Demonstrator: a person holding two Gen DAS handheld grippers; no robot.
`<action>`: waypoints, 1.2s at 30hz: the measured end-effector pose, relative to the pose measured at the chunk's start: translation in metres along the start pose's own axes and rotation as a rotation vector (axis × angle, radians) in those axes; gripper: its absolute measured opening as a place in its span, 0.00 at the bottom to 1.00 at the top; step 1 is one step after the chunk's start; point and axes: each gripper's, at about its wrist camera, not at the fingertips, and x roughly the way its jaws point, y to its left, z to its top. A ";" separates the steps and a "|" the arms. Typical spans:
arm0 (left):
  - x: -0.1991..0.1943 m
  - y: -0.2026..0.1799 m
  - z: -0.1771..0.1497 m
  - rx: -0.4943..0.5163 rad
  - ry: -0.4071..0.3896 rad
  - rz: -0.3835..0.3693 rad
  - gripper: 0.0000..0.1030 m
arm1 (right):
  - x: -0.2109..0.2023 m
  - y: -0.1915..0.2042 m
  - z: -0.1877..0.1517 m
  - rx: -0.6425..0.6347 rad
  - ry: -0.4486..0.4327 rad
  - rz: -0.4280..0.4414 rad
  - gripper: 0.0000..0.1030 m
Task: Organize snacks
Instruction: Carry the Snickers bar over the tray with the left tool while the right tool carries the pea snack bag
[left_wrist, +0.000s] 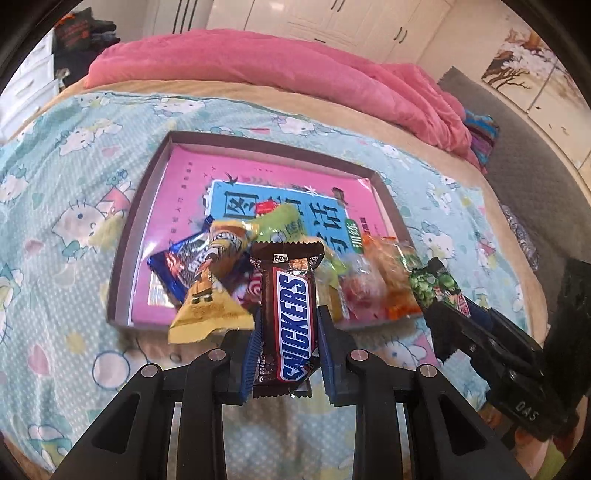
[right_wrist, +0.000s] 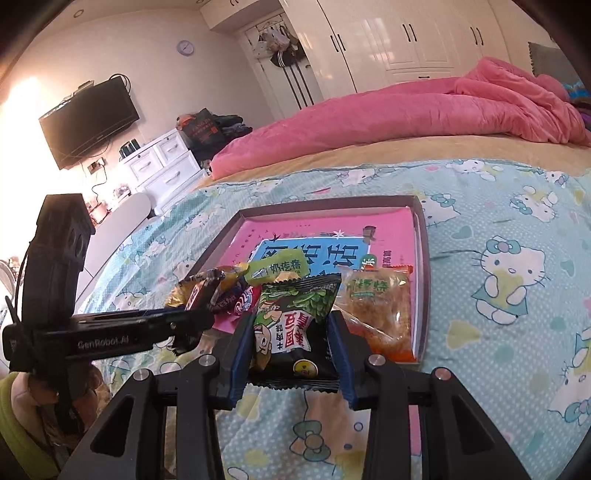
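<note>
In the lower centre of the left wrist view, the left claw (left_wrist: 288, 325) is clenched on a Snickers bar (left_wrist: 291, 317), held upright over the near edge of the tray (left_wrist: 147, 206). The right claw (right_wrist: 291, 332) grips a black-and-green pea snack packet (right_wrist: 295, 314) in the lower centre of its own view (it also shows at the right of the left view). The tray lies on the Hello Kitty sheet (right_wrist: 517, 258) of the bed, mid-frame, holding a yellow packet (left_wrist: 207, 310), a blue cookie packet (left_wrist: 177, 269) and an orange snack bag (right_wrist: 380, 306).

Snack pile (left_wrist: 258, 258) hides pink book (left_wrist: 184, 184) lower cover.
</note>
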 end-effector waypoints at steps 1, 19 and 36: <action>0.002 0.001 0.002 0.000 -0.003 0.006 0.29 | 0.002 0.000 0.001 -0.003 0.003 -0.001 0.39; 0.020 0.006 0.008 0.005 0.000 0.038 0.29 | 0.026 0.006 0.012 -0.053 -0.006 -0.009 0.39; 0.028 0.008 0.013 0.006 0.002 0.058 0.29 | 0.043 0.006 0.033 -0.058 -0.039 0.014 0.39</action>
